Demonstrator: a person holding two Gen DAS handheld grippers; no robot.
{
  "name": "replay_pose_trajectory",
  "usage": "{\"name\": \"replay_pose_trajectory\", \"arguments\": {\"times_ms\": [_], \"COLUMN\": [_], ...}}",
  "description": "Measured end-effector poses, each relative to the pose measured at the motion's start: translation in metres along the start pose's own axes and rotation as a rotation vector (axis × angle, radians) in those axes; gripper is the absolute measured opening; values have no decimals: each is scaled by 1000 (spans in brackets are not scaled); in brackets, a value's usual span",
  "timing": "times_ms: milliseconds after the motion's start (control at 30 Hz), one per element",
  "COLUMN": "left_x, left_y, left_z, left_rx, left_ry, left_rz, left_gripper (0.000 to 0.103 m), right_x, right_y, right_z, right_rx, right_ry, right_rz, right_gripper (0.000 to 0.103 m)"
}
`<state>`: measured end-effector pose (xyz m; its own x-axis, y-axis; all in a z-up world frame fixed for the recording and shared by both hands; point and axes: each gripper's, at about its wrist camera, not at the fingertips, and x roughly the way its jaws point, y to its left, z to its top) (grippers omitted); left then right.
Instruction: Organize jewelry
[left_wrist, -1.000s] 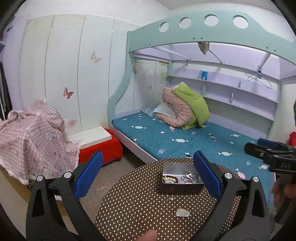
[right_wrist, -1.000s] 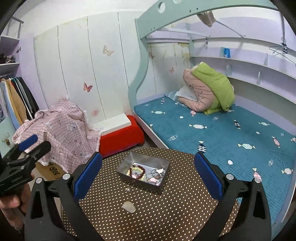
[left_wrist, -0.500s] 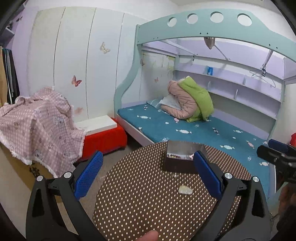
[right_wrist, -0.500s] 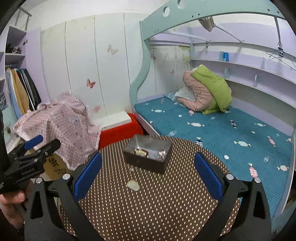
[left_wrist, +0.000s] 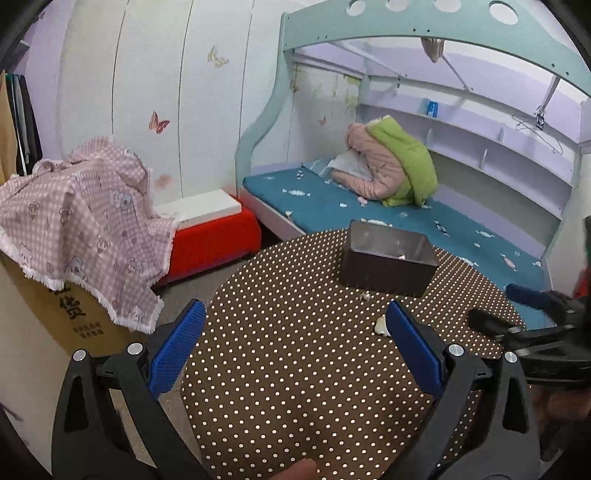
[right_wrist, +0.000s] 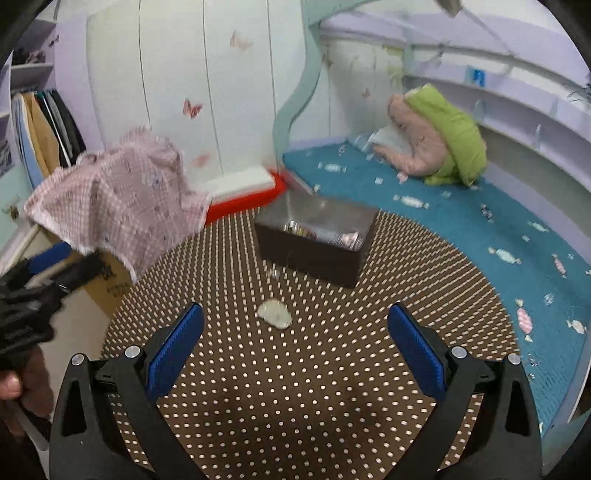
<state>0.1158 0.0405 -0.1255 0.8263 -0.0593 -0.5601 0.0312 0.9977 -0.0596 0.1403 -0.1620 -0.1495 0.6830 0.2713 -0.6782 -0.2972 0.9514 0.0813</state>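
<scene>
A dark rectangular metal box (right_wrist: 314, 240) sits open-topped on the dotted tabletop, beads and trinkets (right_wrist: 325, 234) showing inside, while 1 pale flat stone (right_wrist: 274, 313) and 1 tiny piece (right_wrist: 274, 272) lie loose just before it.

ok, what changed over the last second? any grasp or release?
No grasp or release. Both grippers dropped lower toward the table: the metal tin now shows its side wall, with little of the jewelry inside visible. Left gripper and right gripper stay open and empty. The pale stone and tin have not moved.
</scene>
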Motion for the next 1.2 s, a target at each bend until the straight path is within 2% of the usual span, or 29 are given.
{"name": "replay_pose_trajectory", "arguments": {"times_ms": [167, 300, 400, 467, 500, 533, 567, 633, 667, 900, 1200], "left_x": [19, 35, 43, 49, 52, 55, 57, 64, 67, 98, 179], "left_y": [2, 3, 2, 2, 2, 2, 1, -1, -2, -21, -62], "left_z": [-7, -12, -14, -15, -16, -16, -15, -15, -14, -6, 0], "left_rx": [4, 1, -2, -3, -3, -3, -2, 2, 4, 51, 138], "left_ry": [54, 95, 109, 121, 126, 130, 133, 142, 145, 161, 249], "left_rz": [5, 11, 12, 14, 15, 16, 16, 15, 13, -19, -40], "left_gripper": [98, 98, 98, 98, 98, 98, 98, 98, 98, 98, 98], "right_x": [58, 87, 103, 111, 113, 113, 112, 109, 109, 105, 97], "right_y": [1, 4, 5, 6, 7, 9, 11, 10, 9, -8, -54], "right_z": [-7, -9, -7, -6, -6, -6, -7, -7, -7, -11, -10], "right_rx": [-52, -86, -105, -116, -127, -143, -161, -168, -169, -125, 6], "right_ry": [123, 169, 183, 204, 205, 198, 192, 185, 184, 168, 155], "right_rz": [25, 45, 57, 69, 63, 55, 47, 53, 51, 50, 34], "right_gripper": [96, 96, 91, 79, 67, 60, 56, 32, 27, 27, 27]}}
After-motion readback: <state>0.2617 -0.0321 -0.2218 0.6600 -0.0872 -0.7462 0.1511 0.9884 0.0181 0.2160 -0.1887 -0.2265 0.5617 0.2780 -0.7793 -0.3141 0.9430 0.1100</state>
